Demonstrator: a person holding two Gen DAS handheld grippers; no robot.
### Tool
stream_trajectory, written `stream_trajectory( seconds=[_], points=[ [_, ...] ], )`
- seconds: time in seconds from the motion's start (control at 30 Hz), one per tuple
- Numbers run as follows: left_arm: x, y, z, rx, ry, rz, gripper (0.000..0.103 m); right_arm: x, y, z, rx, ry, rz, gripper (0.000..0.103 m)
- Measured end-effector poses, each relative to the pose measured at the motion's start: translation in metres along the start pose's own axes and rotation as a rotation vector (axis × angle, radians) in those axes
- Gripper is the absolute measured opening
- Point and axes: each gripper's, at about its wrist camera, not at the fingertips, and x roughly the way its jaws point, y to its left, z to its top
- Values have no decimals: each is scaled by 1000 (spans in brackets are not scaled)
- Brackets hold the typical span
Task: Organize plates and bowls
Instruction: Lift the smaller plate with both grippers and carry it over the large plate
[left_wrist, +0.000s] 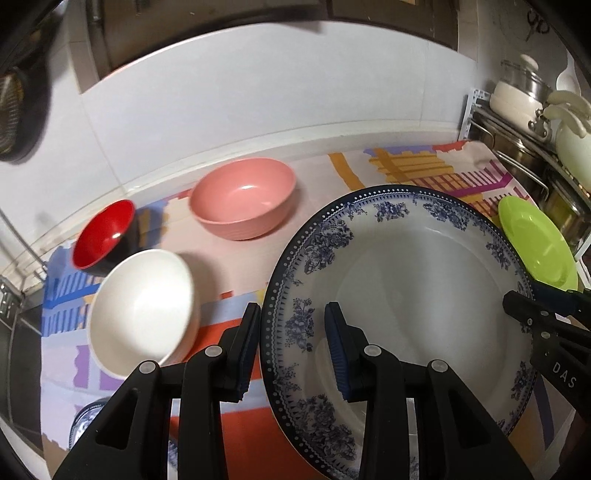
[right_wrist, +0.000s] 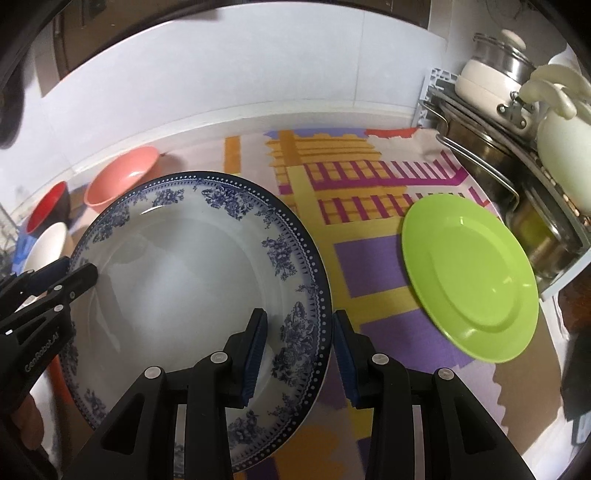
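Note:
A large white plate with a blue floral rim is held between both grippers above the patterned mat. My left gripper straddles its left rim, one finger outside and one inside. My right gripper straddles its right rim the same way. Neither pair of pads visibly presses the rim. A green plate lies flat on the mat to the right. A pink bowl, a red and black bowl and a white bowl stand at the left.
A rack with steel pots and a white pot lines the right edge. The white tiled wall runs behind the counter. A dish drainer wire shows at the far left.

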Motion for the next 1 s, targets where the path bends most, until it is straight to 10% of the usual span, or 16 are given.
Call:
stream_trajectory(
  seconds=[1.0],
  points=[
    [-99, 130, -88, -134, -61, 117, 35, -82, 123, -56, -101, -78, 87, 37]
  ],
)
